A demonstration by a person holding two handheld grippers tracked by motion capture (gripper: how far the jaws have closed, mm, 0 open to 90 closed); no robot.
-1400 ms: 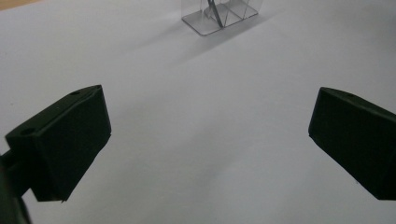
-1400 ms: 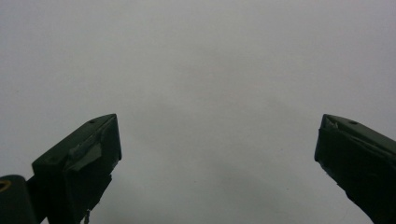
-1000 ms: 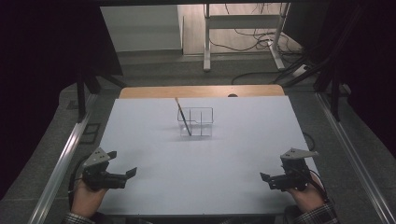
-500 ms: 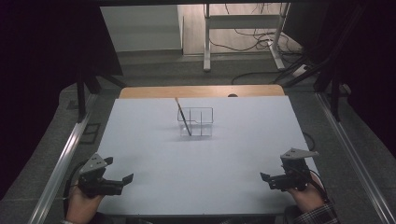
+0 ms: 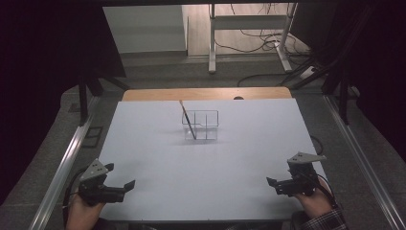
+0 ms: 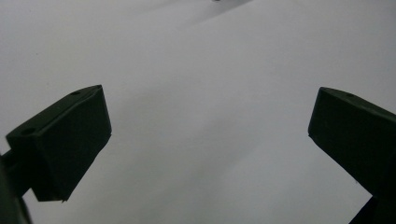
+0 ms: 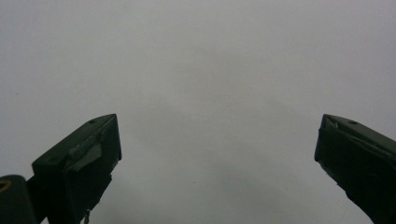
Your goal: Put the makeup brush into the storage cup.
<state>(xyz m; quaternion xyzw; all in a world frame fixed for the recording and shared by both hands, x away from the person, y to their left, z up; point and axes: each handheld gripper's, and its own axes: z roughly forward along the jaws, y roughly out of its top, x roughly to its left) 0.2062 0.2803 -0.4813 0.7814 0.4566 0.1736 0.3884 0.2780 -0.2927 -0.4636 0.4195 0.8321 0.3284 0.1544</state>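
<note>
Lying across the middle of the frame in the high view, a white table [image 5: 210, 167] is seen, with a wooden strip [image 5: 206, 94] along its far edge. A clear box [image 5: 203, 125] with small compartments is set just above the middle, and a thin stick [image 5: 187, 120] is leaned in its left part. Nothing is placed between the box and the grippers. How the box is divided is hard to make out.

The left gripper [image 5: 119, 187] is held at the lower left, the right gripper [image 5: 274, 184] at the lower right, both well apart from the box. Both pairs of jaws are spread wide and nothing is held.
</note>
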